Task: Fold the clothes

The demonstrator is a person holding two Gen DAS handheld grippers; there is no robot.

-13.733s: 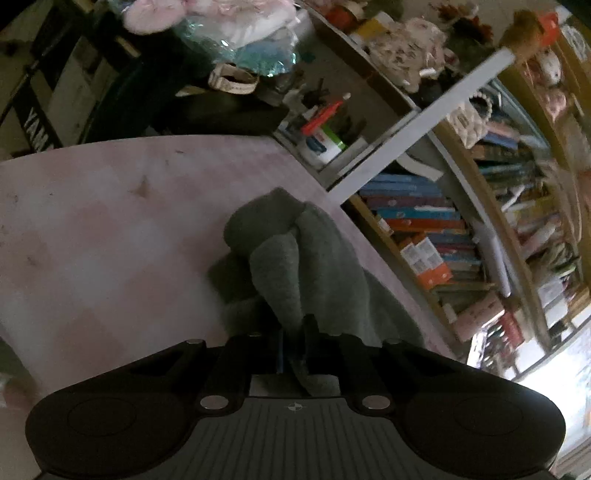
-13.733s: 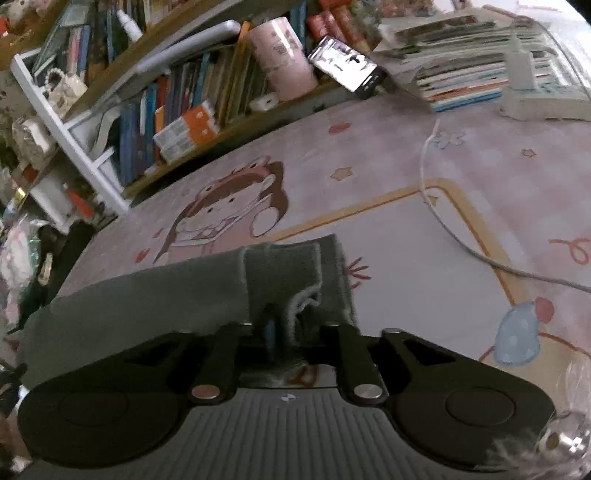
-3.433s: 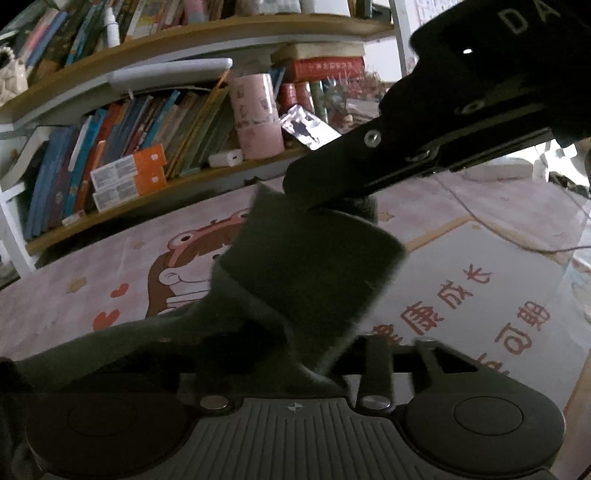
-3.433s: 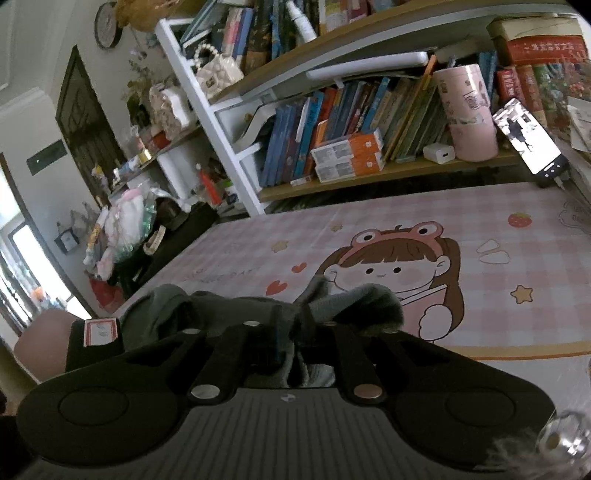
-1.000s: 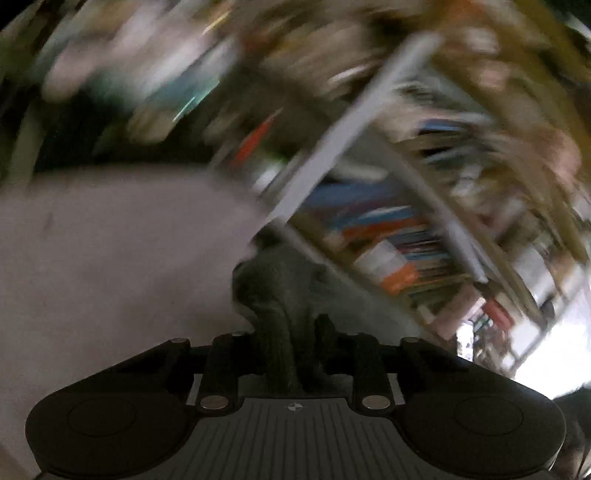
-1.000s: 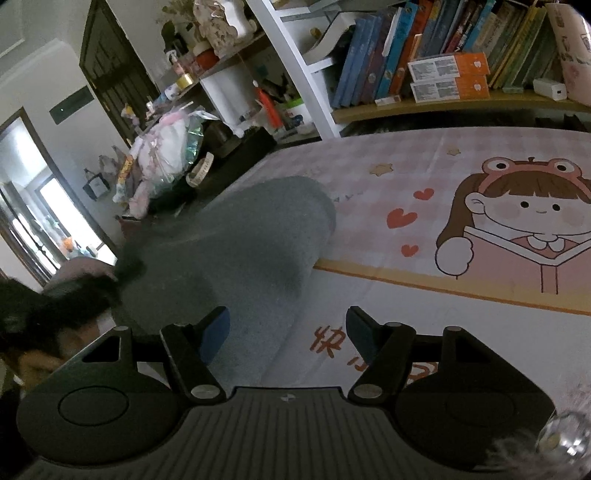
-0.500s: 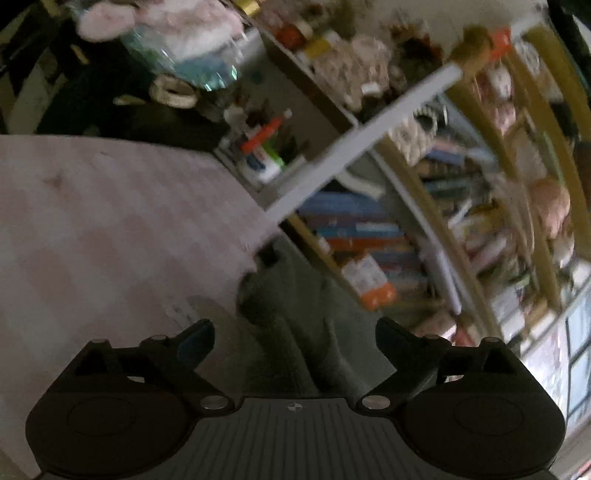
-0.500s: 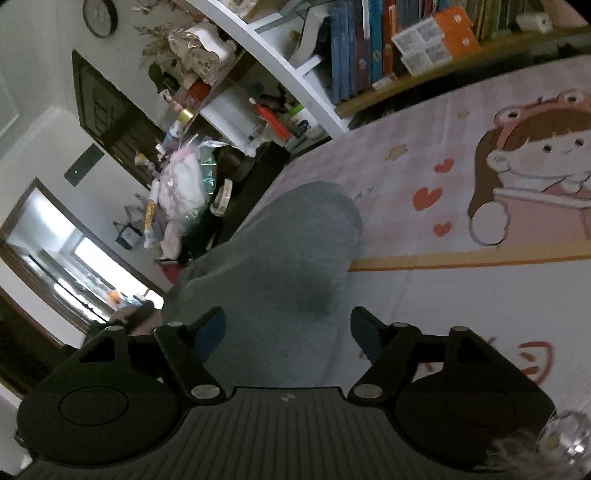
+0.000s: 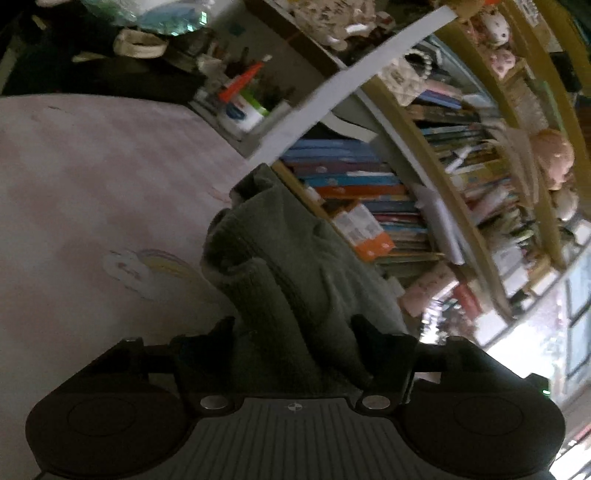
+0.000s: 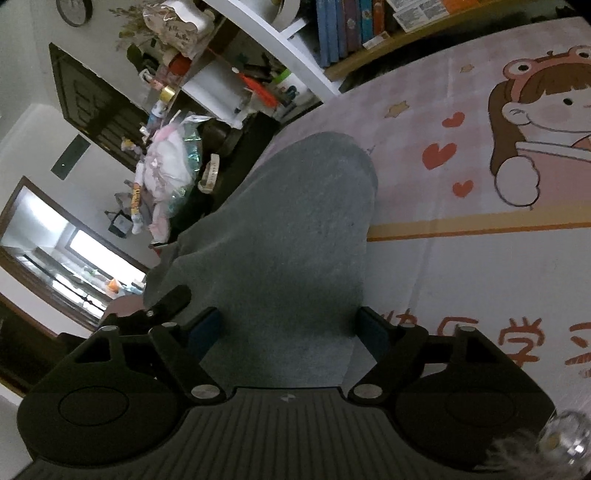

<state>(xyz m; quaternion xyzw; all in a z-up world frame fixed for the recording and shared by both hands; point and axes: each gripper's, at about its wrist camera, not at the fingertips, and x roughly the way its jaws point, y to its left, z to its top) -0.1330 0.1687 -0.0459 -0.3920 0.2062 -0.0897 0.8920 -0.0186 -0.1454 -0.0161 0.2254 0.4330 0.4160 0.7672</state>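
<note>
Jaws apart; ribbed cuff [image 9: 236, 236] left-view only.

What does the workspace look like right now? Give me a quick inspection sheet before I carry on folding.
Surface: pink checked mat with a cartoon girl, hearts and orange lettering; a rainbow print shows in the left wrist view.
Job's things: grey garment lying on the mat, smooth in the right wrist view, bunched and ridged at the end in the left wrist view.
Clutter: nothing seen on the mat besides the garment.
Grippers: left tool closing, cloth between its fingers; right tool opening, over the cloth, pads not pressing.
Cables: nothing seen.
Surroundings: bookshelf packed with books along the mat's edge; dark doorway; wall clock.
</note>
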